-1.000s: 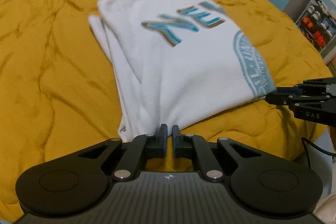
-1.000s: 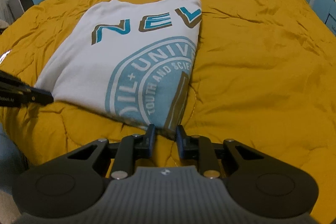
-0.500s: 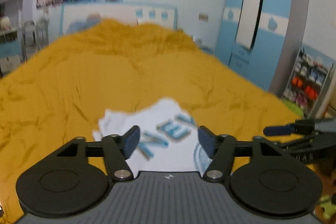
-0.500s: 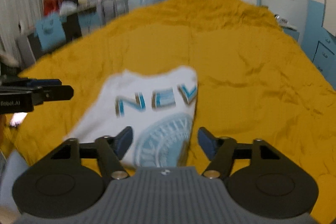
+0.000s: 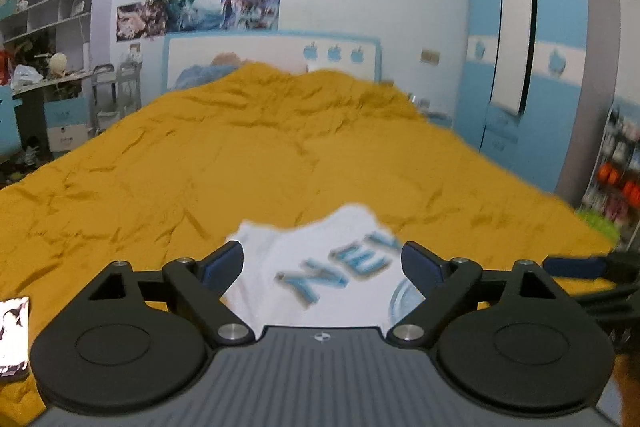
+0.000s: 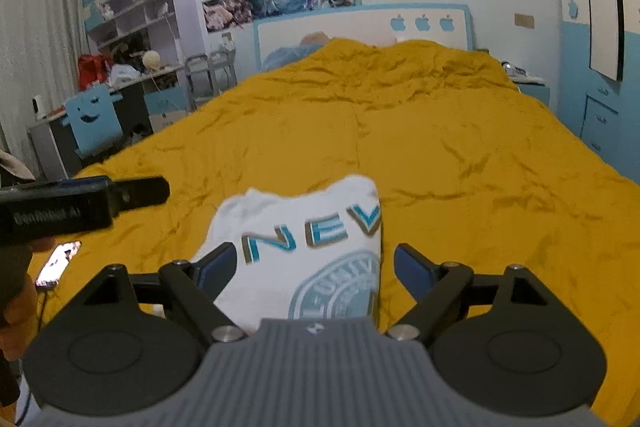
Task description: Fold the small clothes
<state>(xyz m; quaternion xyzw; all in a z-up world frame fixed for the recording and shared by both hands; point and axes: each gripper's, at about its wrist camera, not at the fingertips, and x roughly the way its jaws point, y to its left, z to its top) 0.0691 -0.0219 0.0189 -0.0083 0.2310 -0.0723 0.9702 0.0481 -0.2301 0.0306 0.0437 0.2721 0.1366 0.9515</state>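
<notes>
Bedroom setting: a bed under a yellow quilt fills both views, with a white-and-blue headboard at the far end, a wardrobe on the right and shelves on the left.

**Task item.** One shirt, white with blue lettering and a round blue print, lies on the quilt near the bed's near edge. It sits as a compact folded rectangle, print side up, with layered edges visible on its left side.

**Grippers.** The left gripper hangs above the near end of the shirt; its jaws stand wide apart and hold nothing. The right gripper is also raised over the shirt, jaws wide apart and empty. Neither touches the cloth. In the right view the left gripper's fingers appear to the left of the shirt, well clear of it.

**Other items.** A phone with a lit screen lies on the quilt, left of the shirt.

**Step in hand.** Judged from the tidy rectangle and both empty grippers, the fold appears complete and the cloth released.

**Next move.** Probably one of two: a final half-fold, which calls for both grippers to descend and pinch the near corners, or withdrawal from the bed. If gripping again, take all layers together, or the stack may slide apart.
</notes>
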